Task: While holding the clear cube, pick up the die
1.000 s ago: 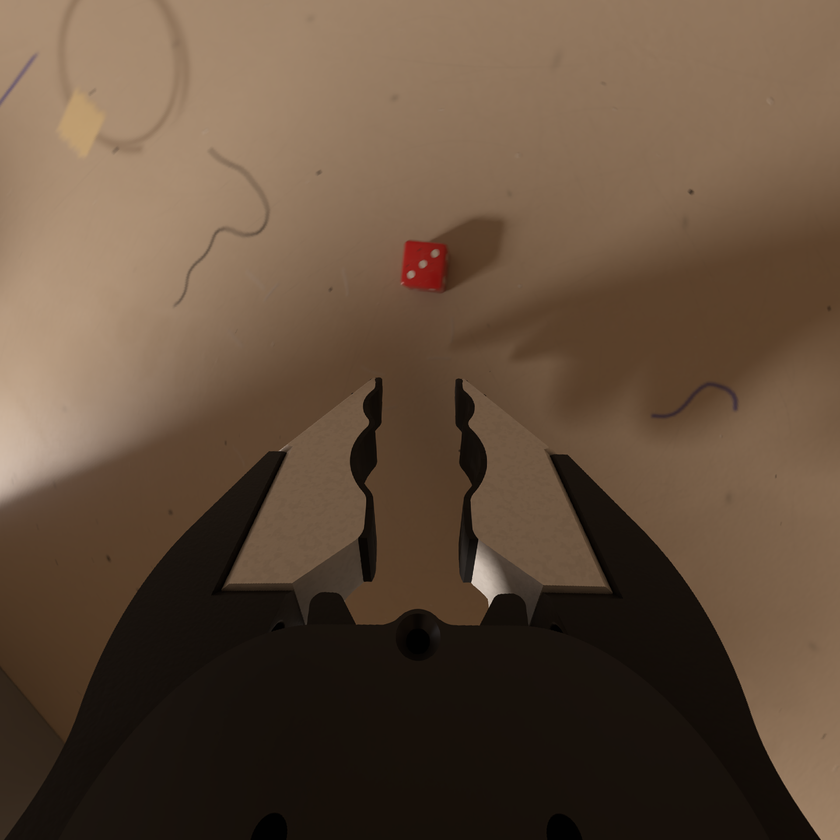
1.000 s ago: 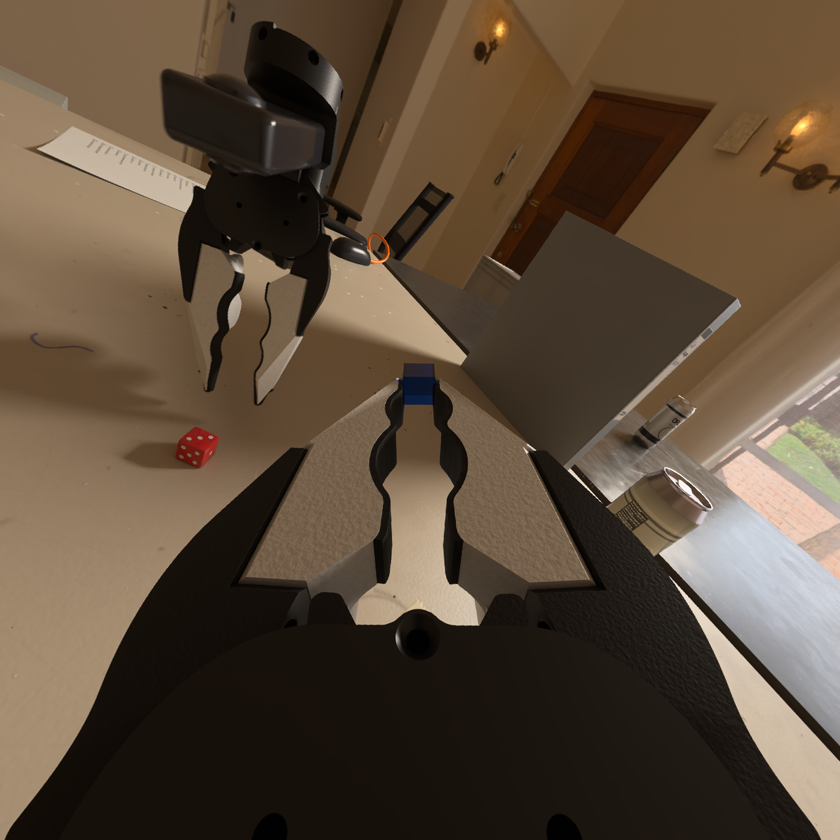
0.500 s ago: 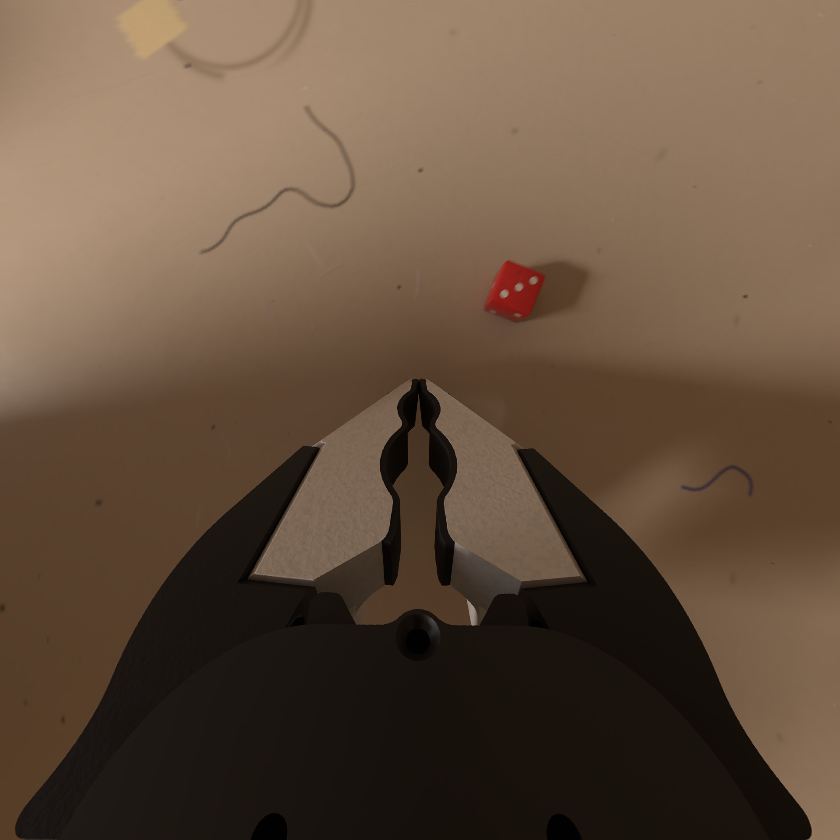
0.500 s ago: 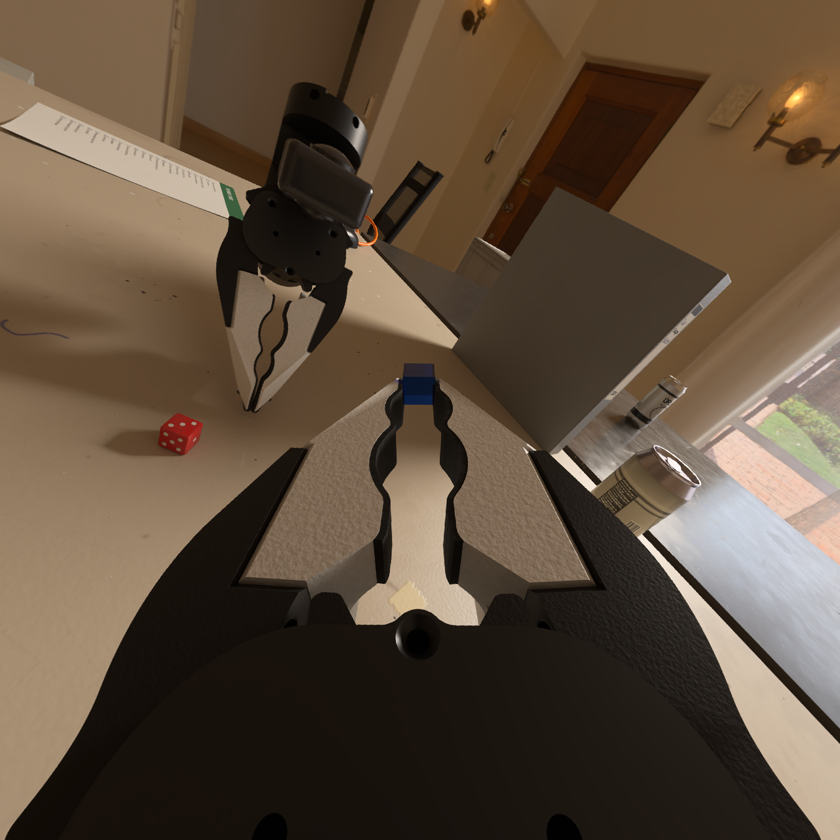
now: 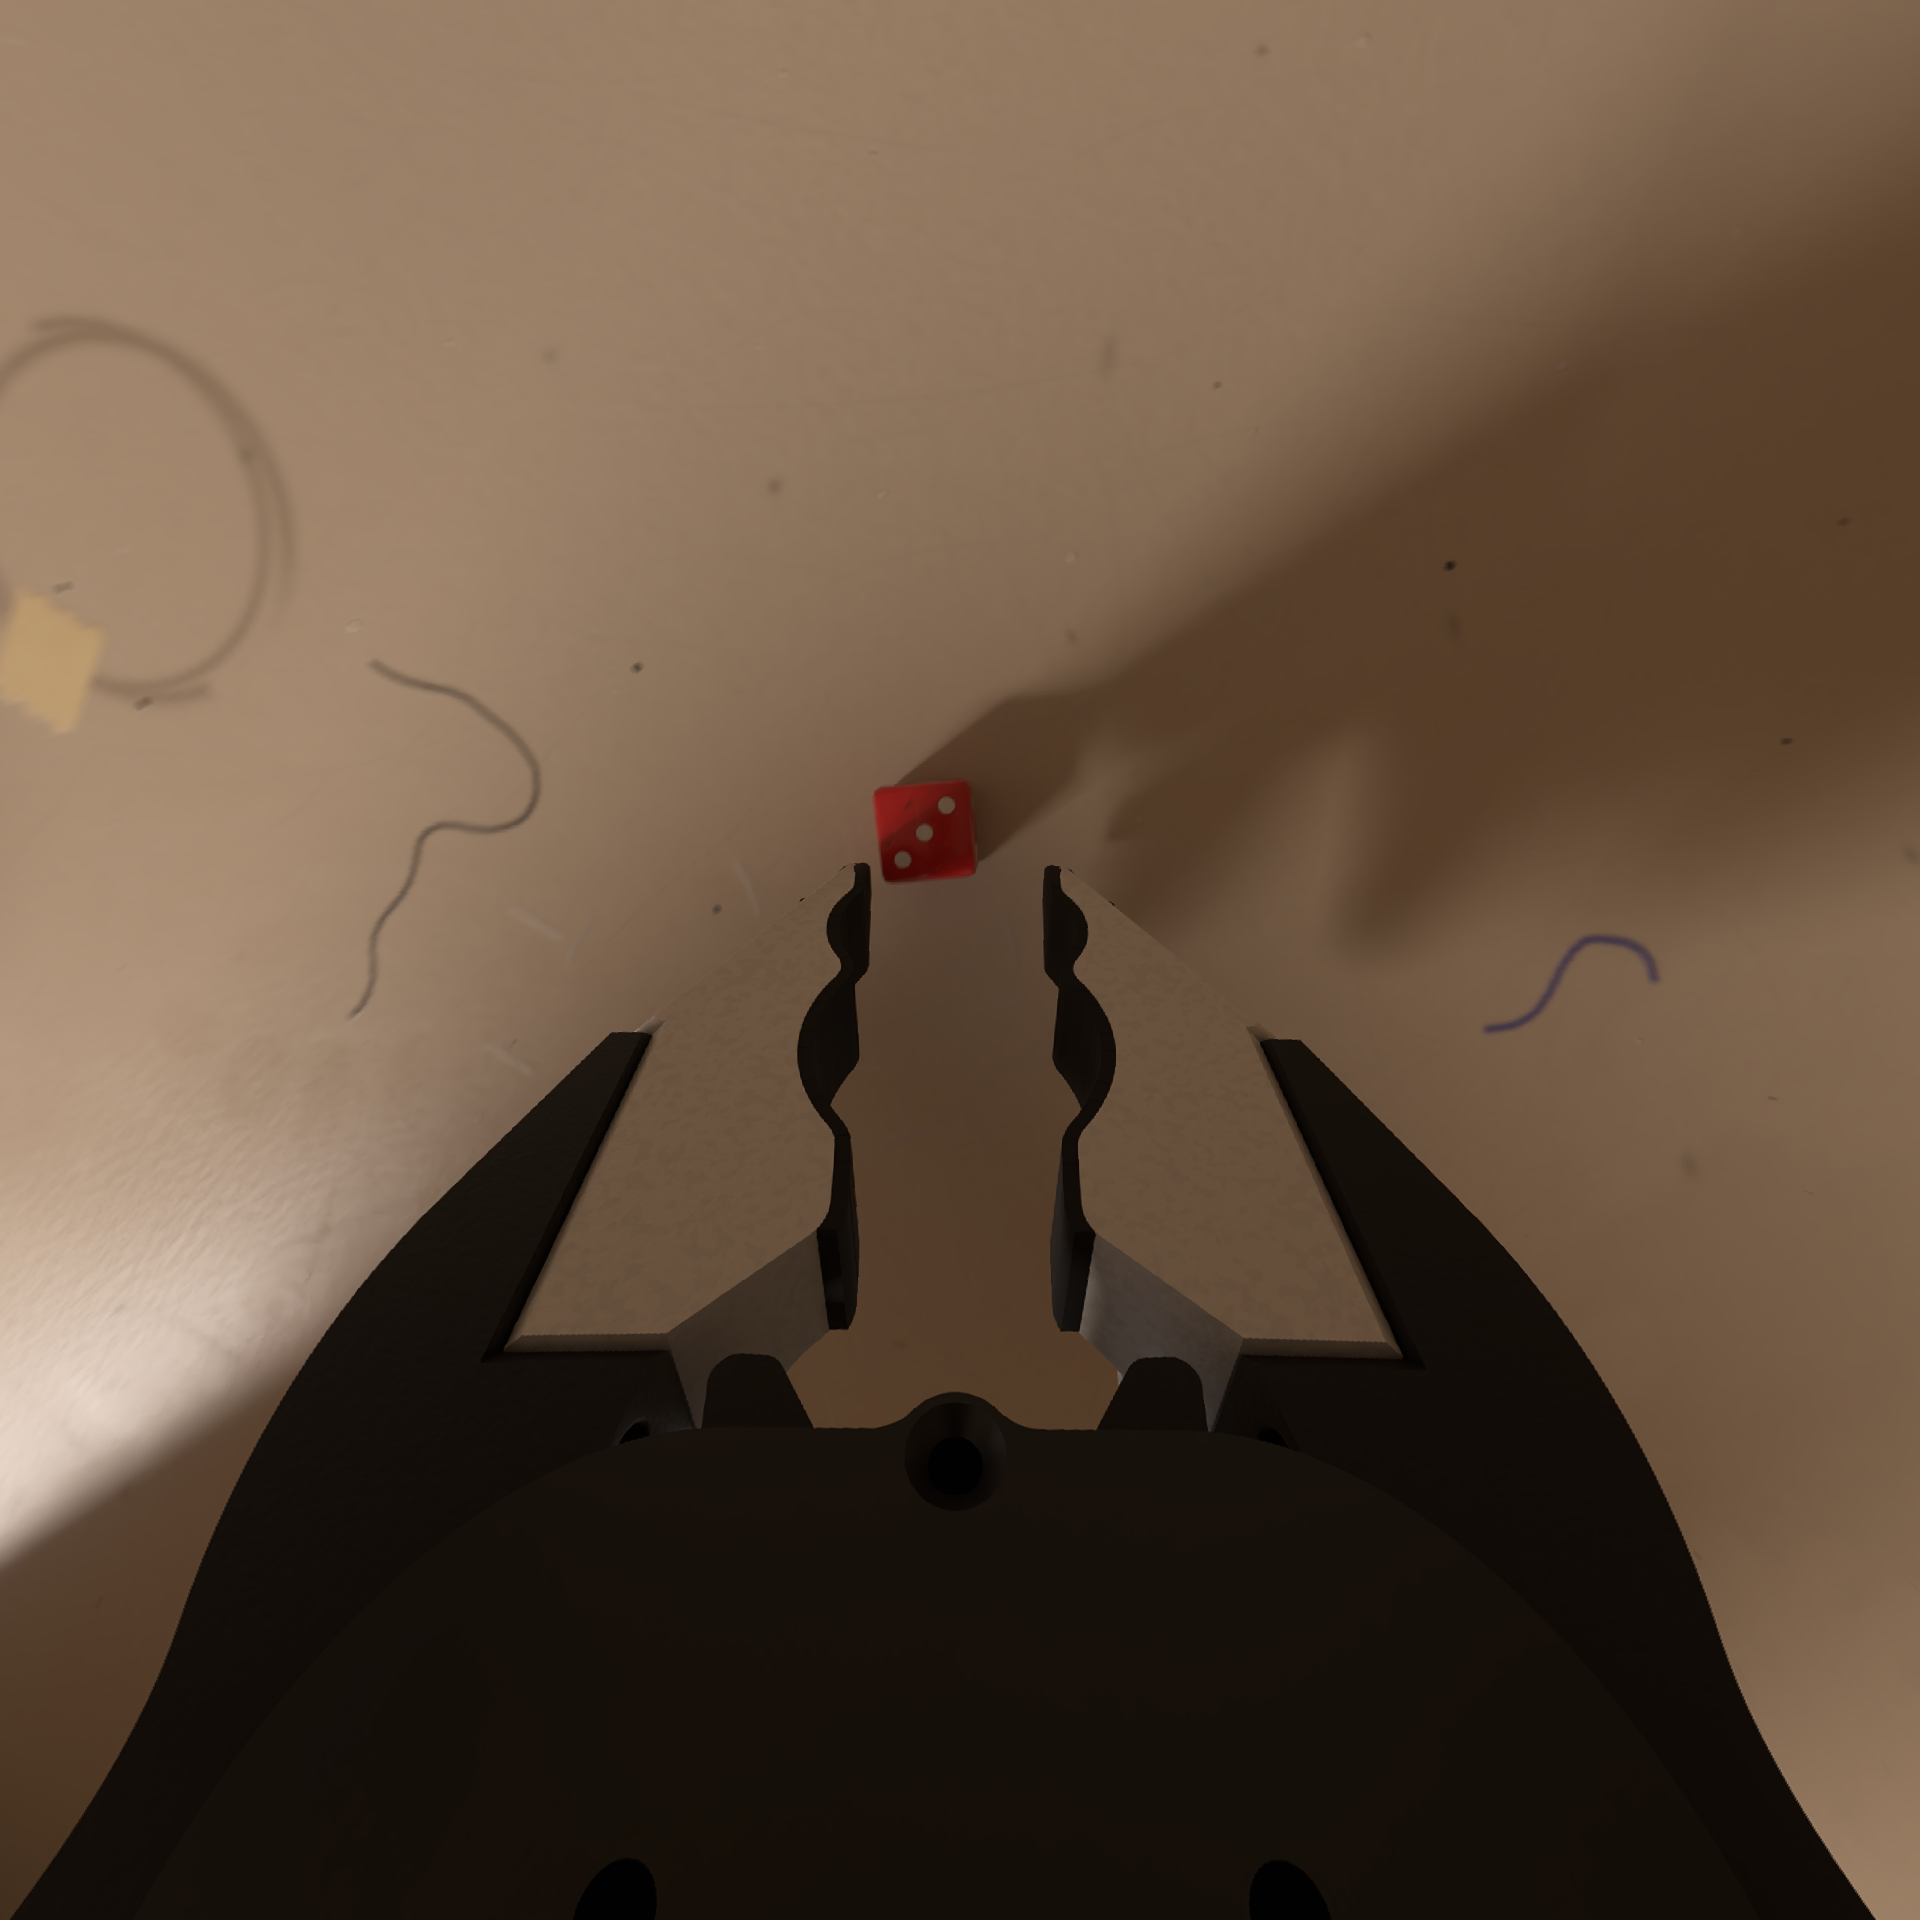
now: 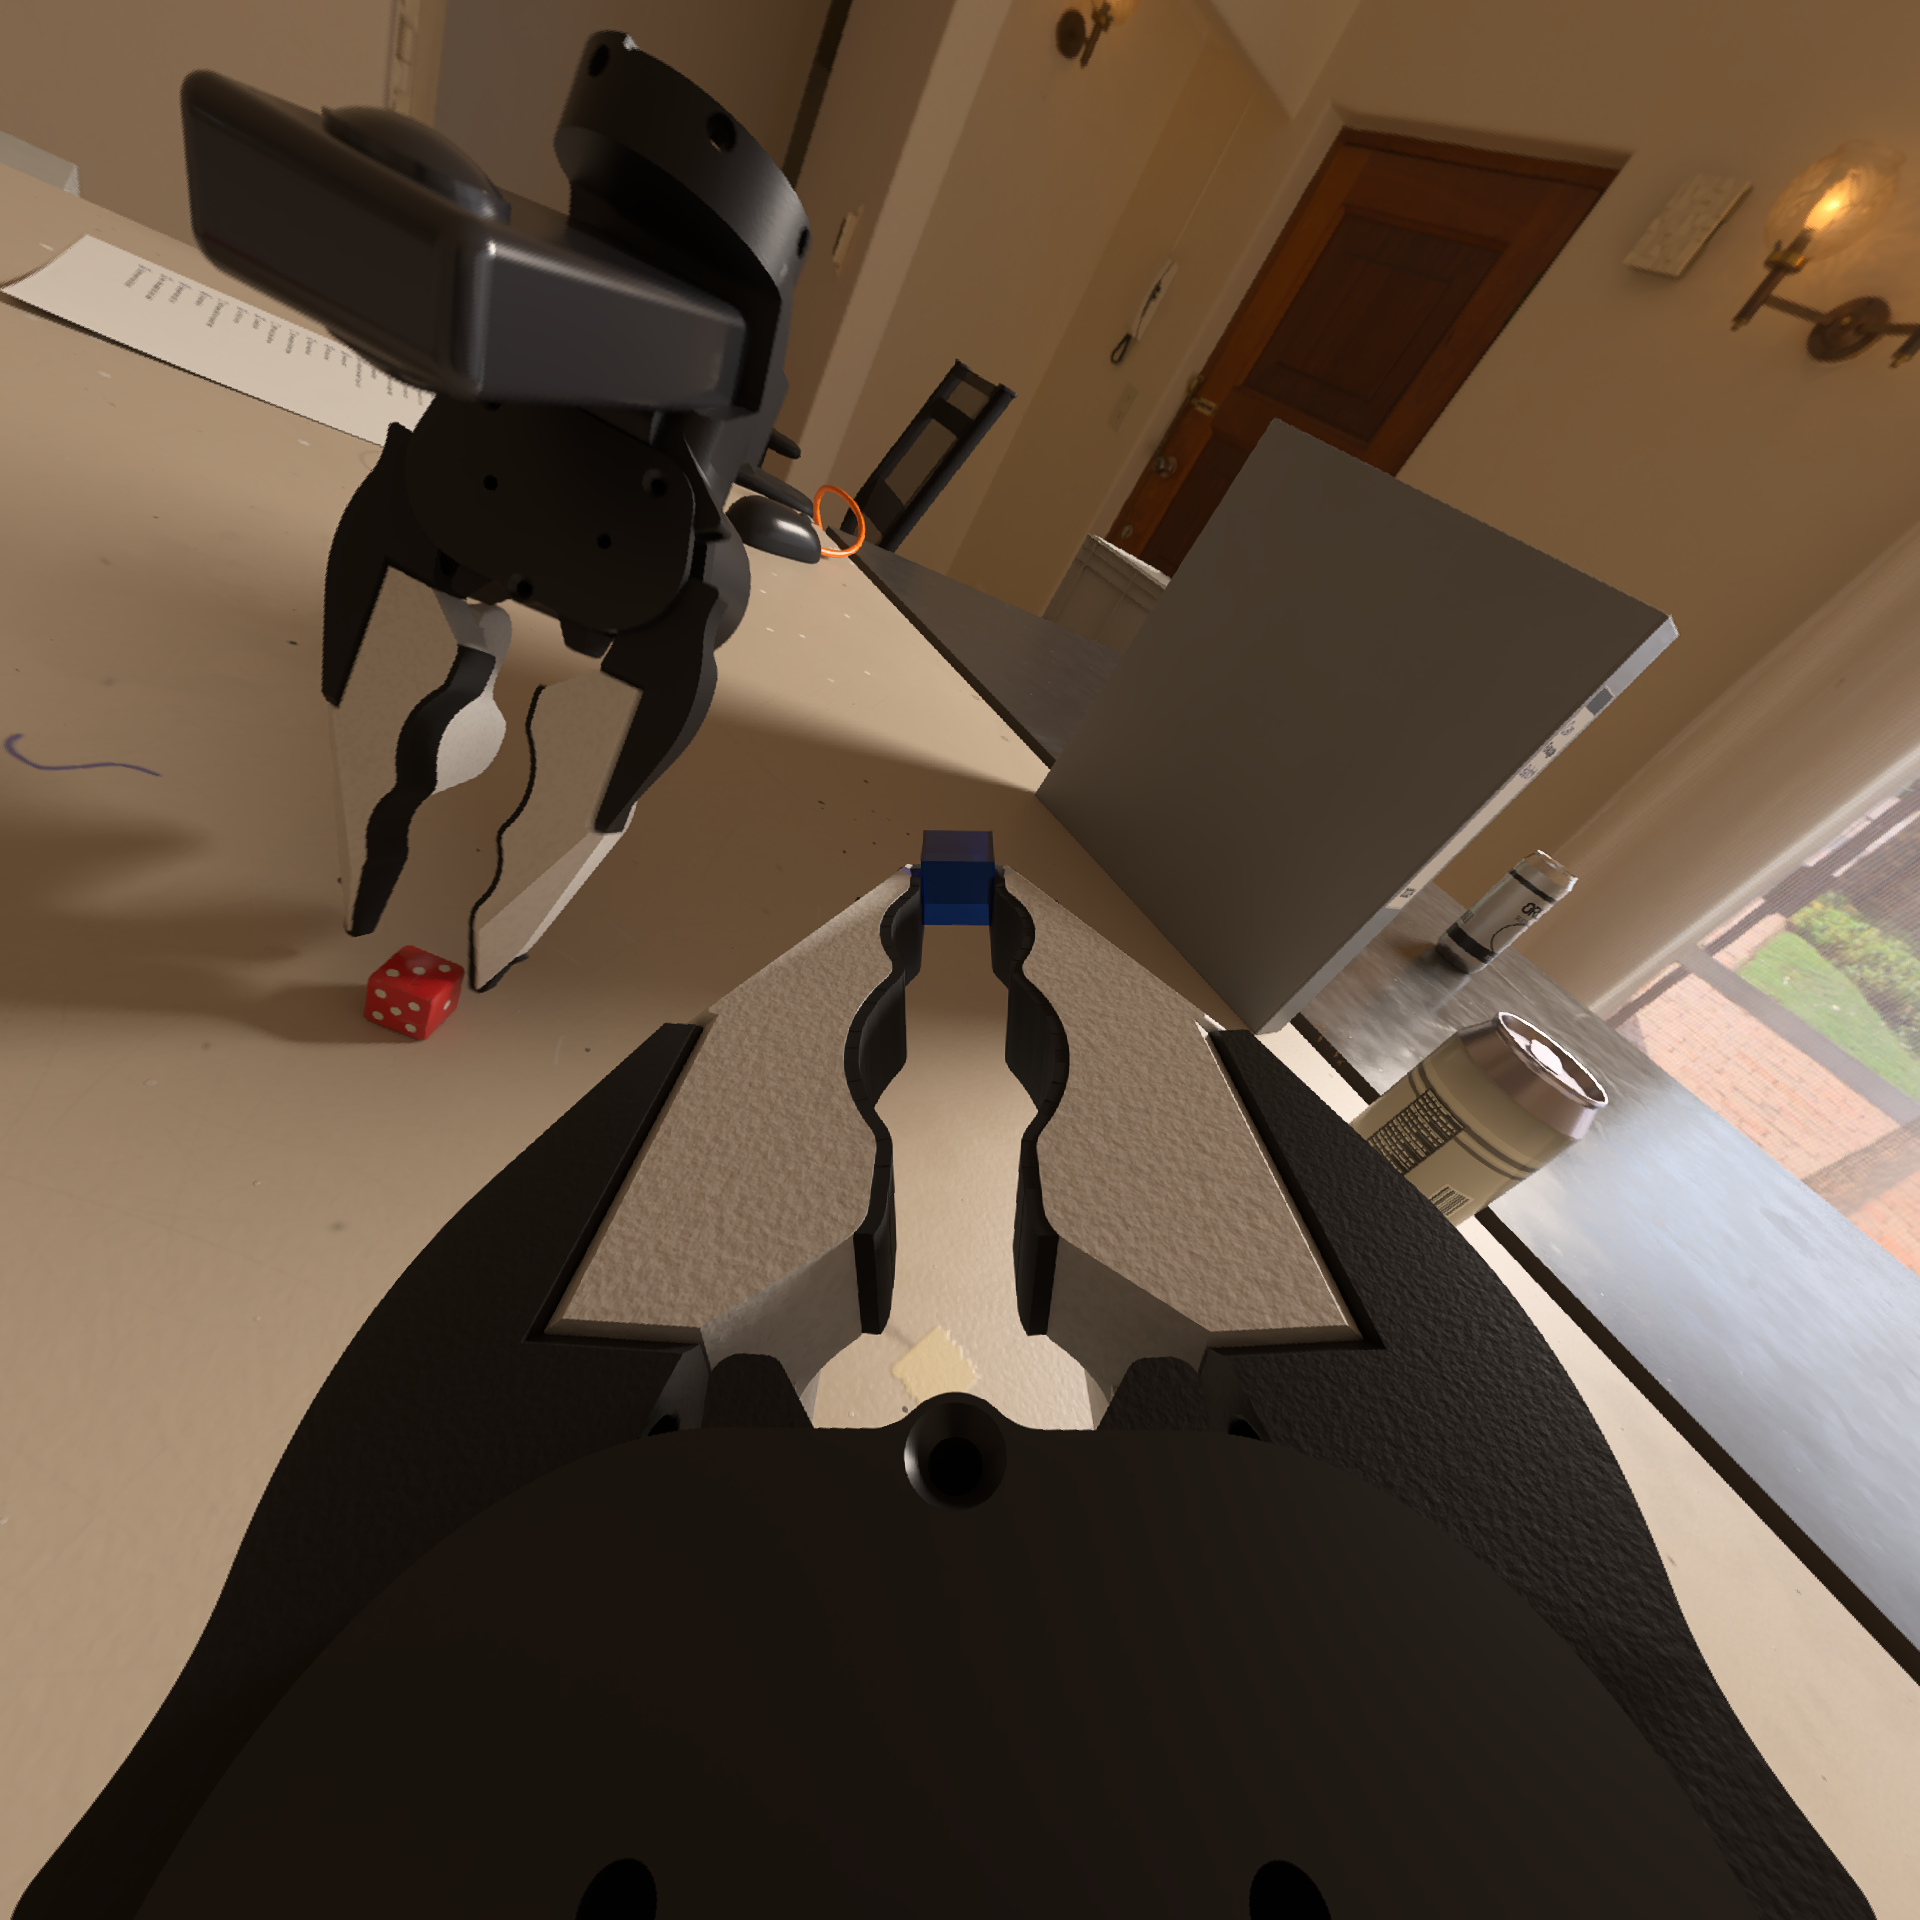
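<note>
Nearest in the right wrist view, the right gripper (image 6: 956, 883) is closed on the clear cube (image 6: 957, 879), a small blue block pinched at the very fingertips and held clear of the table (image 6: 208, 1195). Beyond it the left gripper (image 5: 954, 883) hangs tips-down with its jaws parted somewhat wider than the die (image 5: 925, 831), gripping nothing. The red die rests on the table's open middle, well in from the far edge where a sheet of paper (image 6: 208, 312) lies. Likely failures, as judgement: the die sits toward the left finger rather than centred in the gap, so a straight descent could land that fingertip on it and tip or skid it away; closing early would squeeze it out; and the shallow tip hold on the cube could slip if the right gripper is jolted. The left wrist view alone shows this lateral offset, and the stray threads (image 5: 457, 831) on the surface. The right wrist view alone shows the fingertips' height above the table, the cube, a grey panel (image 6: 1351, 727) and a can (image 6: 1486, 1122) by the right edge.
</note>
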